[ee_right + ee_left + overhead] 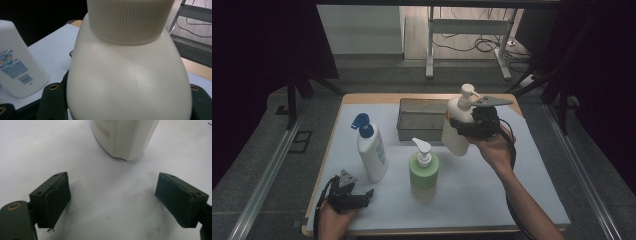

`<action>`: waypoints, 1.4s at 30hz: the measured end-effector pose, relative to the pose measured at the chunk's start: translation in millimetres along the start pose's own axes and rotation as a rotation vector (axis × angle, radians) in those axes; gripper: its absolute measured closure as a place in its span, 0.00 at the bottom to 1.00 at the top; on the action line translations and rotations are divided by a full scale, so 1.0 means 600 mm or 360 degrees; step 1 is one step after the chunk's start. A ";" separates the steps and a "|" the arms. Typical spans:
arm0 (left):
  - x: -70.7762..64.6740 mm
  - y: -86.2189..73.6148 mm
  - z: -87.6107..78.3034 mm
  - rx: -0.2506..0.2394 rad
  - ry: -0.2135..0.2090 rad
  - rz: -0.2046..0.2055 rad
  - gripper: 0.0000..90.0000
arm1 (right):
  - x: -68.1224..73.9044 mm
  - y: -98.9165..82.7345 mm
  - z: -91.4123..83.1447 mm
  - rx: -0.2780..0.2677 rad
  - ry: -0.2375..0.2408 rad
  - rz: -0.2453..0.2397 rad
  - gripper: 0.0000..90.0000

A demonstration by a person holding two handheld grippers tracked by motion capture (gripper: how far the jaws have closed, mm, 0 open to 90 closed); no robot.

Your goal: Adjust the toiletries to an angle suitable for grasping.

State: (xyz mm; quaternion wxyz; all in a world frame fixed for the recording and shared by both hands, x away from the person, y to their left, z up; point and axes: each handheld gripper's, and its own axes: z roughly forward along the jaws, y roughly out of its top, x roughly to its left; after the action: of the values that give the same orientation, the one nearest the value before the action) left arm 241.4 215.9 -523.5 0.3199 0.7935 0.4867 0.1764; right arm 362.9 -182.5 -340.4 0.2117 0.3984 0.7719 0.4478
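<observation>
My right gripper is shut on a cream pump bottle and holds it upright in the air, in front of the right end of the grey metal tray. In the right gripper view the cream bottle sits between the two jaws, gripped below its ribbed collar. A white bottle with a blue pump stands left of centre on the table. Beside it, in the middle, stands a green bottle with a white pump. My left gripper rests low at the front left, open, nothing between its pads. The white bottle's base lies just ahead of it.
A white mat covers the wooden table. The labelled white bottle stands to the left in the right gripper view. Beyond the table's far edge stand a metal frame and floor cables. Dark curtains close both sides.
</observation>
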 end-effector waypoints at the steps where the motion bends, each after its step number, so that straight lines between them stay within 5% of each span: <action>1: 0.000 0.000 0.000 0.0000 0.0001 0.0004 0.14 | 0.000 0.002 0.002 -0.0005 -0.0003 -0.0002 0.41; 42: 0.001 0.000 0.000 0.0002 0.0000 0.0003 0.14 | 0.000 0.081 0.113 -0.0033 -0.0096 0.0063 0.41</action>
State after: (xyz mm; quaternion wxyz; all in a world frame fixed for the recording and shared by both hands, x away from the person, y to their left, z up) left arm 241.6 216.2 -523.4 0.3193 0.7941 0.4862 0.1764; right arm 430.1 -133.2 -333.2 0.2302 0.4248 0.7524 0.4476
